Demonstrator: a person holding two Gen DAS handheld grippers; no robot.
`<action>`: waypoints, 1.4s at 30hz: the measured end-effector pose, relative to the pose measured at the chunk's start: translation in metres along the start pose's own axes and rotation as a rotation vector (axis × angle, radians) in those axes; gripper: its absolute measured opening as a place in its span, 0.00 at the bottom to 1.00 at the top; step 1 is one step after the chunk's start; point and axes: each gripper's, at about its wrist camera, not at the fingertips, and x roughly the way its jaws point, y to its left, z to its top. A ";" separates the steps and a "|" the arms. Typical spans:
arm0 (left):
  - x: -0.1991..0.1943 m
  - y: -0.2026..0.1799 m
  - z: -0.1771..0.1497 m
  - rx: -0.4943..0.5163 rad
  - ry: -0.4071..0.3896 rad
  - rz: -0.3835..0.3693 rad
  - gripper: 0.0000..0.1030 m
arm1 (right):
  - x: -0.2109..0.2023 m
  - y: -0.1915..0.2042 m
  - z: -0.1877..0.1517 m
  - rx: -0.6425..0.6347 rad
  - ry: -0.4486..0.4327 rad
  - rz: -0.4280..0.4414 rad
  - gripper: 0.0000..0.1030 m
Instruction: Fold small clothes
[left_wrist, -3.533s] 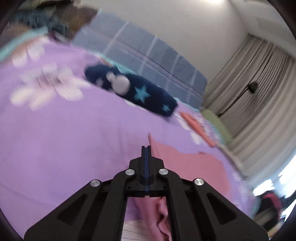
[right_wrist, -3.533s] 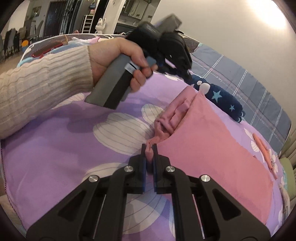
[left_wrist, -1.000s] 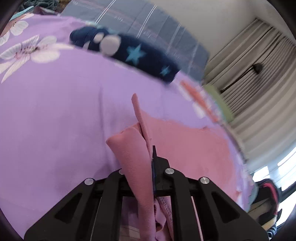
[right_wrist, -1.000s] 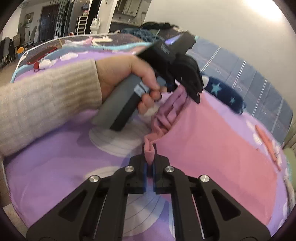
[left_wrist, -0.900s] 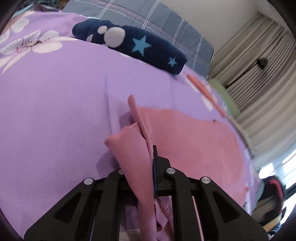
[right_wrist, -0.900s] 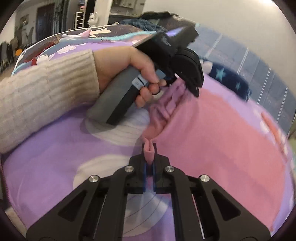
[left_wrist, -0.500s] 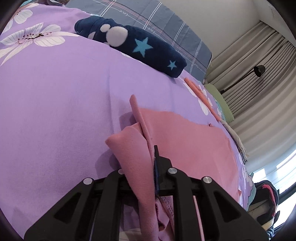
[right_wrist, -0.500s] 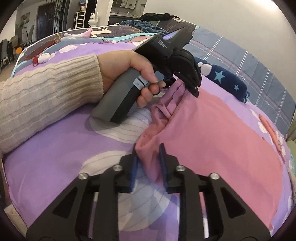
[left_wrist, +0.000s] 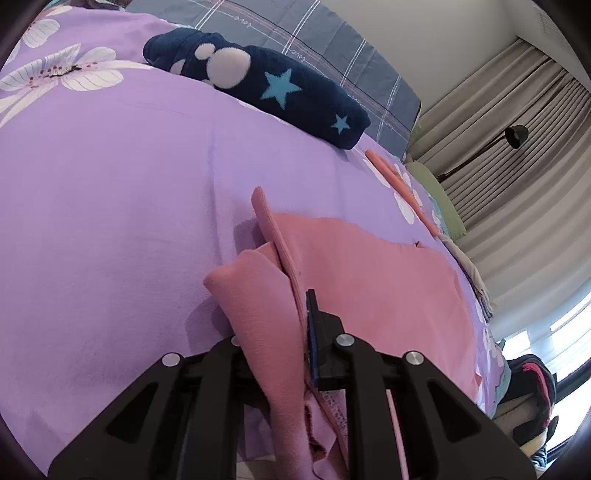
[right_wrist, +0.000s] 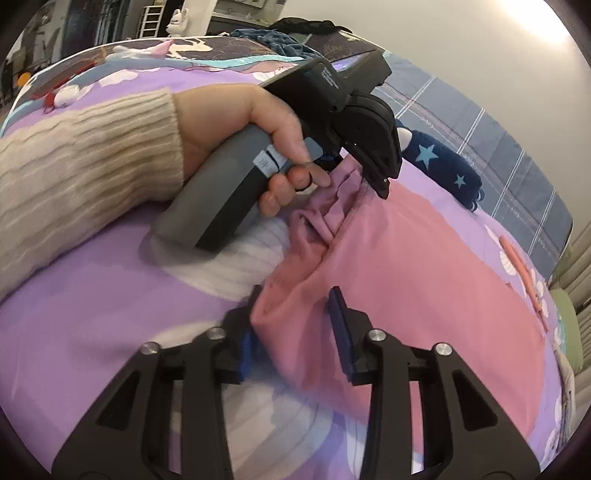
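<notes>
**Pink garment pinched at one edge on a purple bedspread**

One dark blue plush roll (left_wrist: 258, 88) with pale stars and white dots lies at the far side of the bed, well apart from the work. Behind it runs a grey checked pillow (left_wrist: 332, 48). One black lamp (left_wrist: 515, 136) stands before pleated beige curtains (left_wrist: 517, 177).

A single soft pink garment (right_wrist: 424, 295) lies spread flat on the purple flowered bedspread (left_wrist: 110, 203), its near edge bunched into folds.

The left claw (left_wrist: 301, 314) is pinched tight on that raised edge, fabric draping over one finger. The right claw (right_wrist: 295, 314) has just been closing, jaws parted around a loose fold, pads not pressing. A hand (right_wrist: 236, 122) in a ribbed cream sleeve (right_wrist: 74, 158) grips the left tool.
</notes>
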 end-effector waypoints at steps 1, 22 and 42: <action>0.001 0.000 0.001 -0.001 0.002 -0.001 0.13 | 0.001 -0.001 0.001 0.008 0.004 -0.007 0.11; -0.004 -0.140 0.029 0.183 -0.048 0.068 0.11 | -0.082 -0.159 -0.057 0.545 -0.201 0.152 0.05; 0.188 -0.342 -0.007 0.494 0.150 0.195 0.10 | -0.103 -0.308 -0.236 1.019 -0.251 0.127 0.05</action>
